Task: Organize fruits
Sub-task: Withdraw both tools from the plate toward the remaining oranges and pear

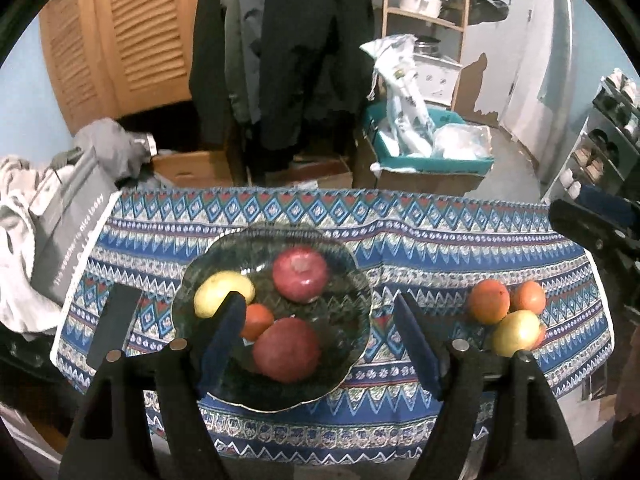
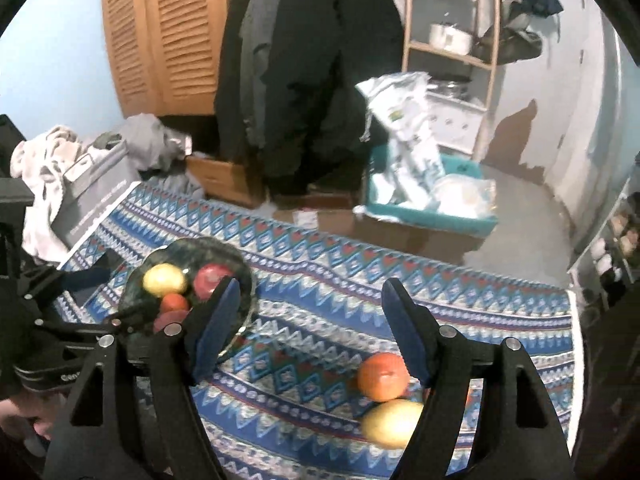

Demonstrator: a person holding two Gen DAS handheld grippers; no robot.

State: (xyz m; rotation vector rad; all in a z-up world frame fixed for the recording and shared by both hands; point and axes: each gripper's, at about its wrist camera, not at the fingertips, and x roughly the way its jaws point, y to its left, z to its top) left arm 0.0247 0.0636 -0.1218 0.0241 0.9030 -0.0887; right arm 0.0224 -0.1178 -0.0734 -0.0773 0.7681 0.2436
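Left wrist view: we hold left gripper [image 1: 320, 332] above glass plate [image 1: 356, 300], jaws released, nothing between; plate holds four fruits. Loose fruit cluster [image 1: 506, 316] lies well right, on patterned cloth [image 1: 440, 236].

Right wrist view: right gripper [image 2: 310, 320] released, empty. Orange [image 2: 382, 376] and yellow fruit [image 2: 390, 422] sit just below its right finger; we judge right hand nearer.

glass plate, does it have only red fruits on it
No, the glass plate also holds a yellow fruit beside the red ones.
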